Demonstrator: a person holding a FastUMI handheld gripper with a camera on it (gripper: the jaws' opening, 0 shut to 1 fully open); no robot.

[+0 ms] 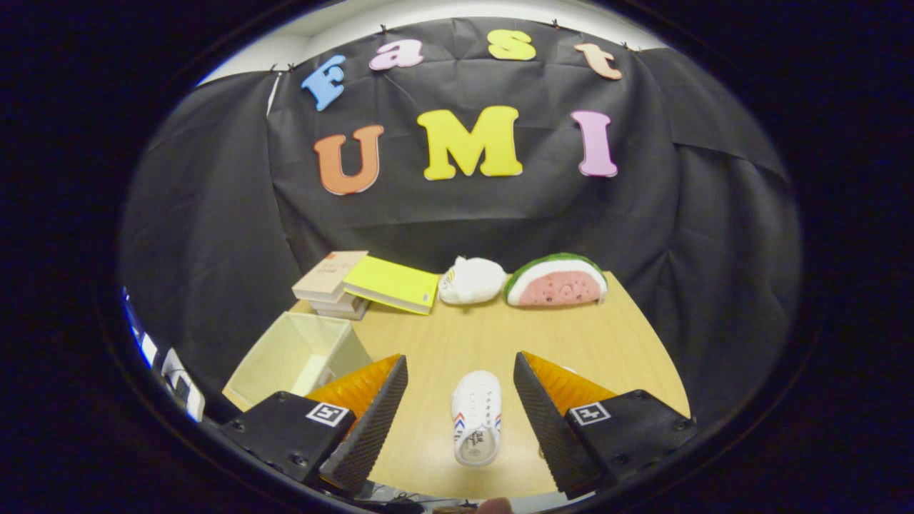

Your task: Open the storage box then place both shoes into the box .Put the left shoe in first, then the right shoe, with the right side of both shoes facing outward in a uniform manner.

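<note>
A small white shoe [476, 417] with red and blue stripes on its sides lies on the wooden table [607, 335], toe pointing away from me. It sits between the two fingers of my gripper [460, 368], which stands open and hovers above it without touching. To the left of the left finger [371, 421] stands a pale, translucent storage box [296, 357] with its top open and its inside showing. I see one shoe here; the left finger covers the box's near right corner.
At the table's back stand a stack of books [332, 285] with a yellow book [393, 285] leaning on it, a white plush toy [473, 280] and a watermelon-slice plush [557, 280]. Black cloth walls close in behind and on both sides.
</note>
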